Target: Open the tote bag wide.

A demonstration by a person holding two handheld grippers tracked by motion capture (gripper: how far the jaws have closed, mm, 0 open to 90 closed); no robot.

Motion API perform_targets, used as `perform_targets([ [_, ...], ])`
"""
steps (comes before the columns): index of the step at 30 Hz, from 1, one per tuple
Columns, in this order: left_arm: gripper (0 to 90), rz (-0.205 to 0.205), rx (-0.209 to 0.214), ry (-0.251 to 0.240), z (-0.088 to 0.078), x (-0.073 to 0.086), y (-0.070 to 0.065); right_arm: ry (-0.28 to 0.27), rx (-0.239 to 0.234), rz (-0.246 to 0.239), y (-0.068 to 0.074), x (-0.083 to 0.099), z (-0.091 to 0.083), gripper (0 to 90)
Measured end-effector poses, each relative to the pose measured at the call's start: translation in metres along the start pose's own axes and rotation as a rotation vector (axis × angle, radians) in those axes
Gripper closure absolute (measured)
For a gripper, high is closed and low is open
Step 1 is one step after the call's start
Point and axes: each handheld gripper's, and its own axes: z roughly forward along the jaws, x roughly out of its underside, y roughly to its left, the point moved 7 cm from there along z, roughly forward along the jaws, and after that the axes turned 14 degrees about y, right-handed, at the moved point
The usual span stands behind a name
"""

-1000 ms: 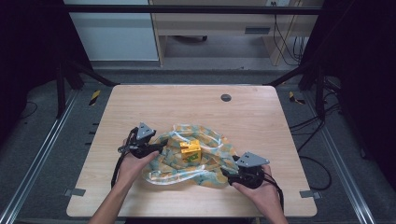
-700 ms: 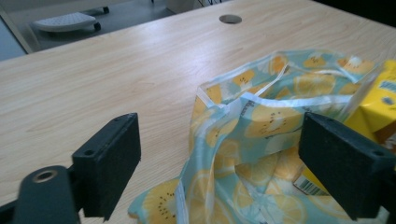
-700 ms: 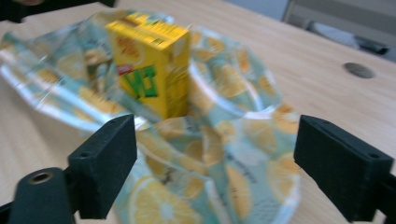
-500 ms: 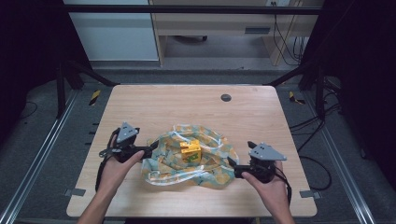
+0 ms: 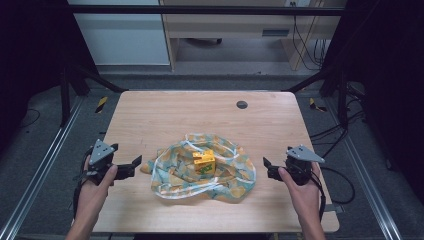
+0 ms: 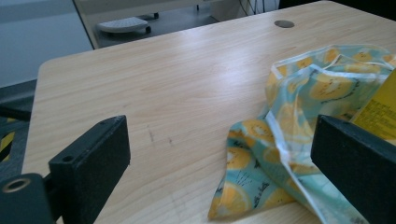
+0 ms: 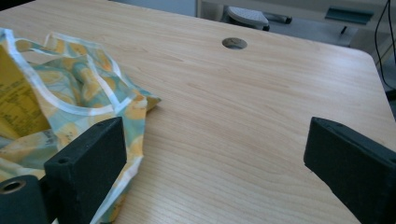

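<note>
A teal cloth with a lemon print and white edging (image 5: pixel 220 182) lies crumpled at the table's middle front. A small yellow box (image 5: pixel 204 161) sits on top of it. My left gripper (image 5: pixel 132 167) hovers just left of the cloth, open; its jaws have just been opening, and the cloth's corner (image 6: pixel 247 186) lies loose ahead of them, ungripped. My right gripper (image 5: pixel 267 169) is held right of the cloth, also open after its jaws have just been opening, with bare wood between them. In the right gripper view the cloth (image 7: pixel 79 98) lies by the gripper's (image 7: pixel 212 125) left jaw.
The wooden table (image 5: pixel 165 115) has a round cable hole (image 5: pixel 242 104) at its far right. Metal frame rails run along both sides on the floor. A desk and cables stand beyond the far edge. Cables trail from both grippers.
Both grippers let go of the cloth and drew apart, the left one to the left and the right one to the right, jaws opening. The cloth settled slack around the box.
</note>
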Motion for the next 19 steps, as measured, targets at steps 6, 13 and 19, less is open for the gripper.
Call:
perform_targets([
  [6, 4.1, -0.016, -0.016, 0.036, 0.003, 0.021, 0.007, 0.041, 0.035, 0.055, -0.015, 0.018, 0.010, 7.1],
  [13, 4.1, -0.026, -0.046, 0.071, 0.006, 0.051, 0.011, 0.083, 0.067, 0.088, -0.027, 0.039, 0.019, 8.3],
  [19, 4.3, -0.062, -0.052, 0.085, 0.005, 0.066, 0.018, 0.106, 0.079, 0.095, -0.028, 0.051, 0.018, 8.8],
])
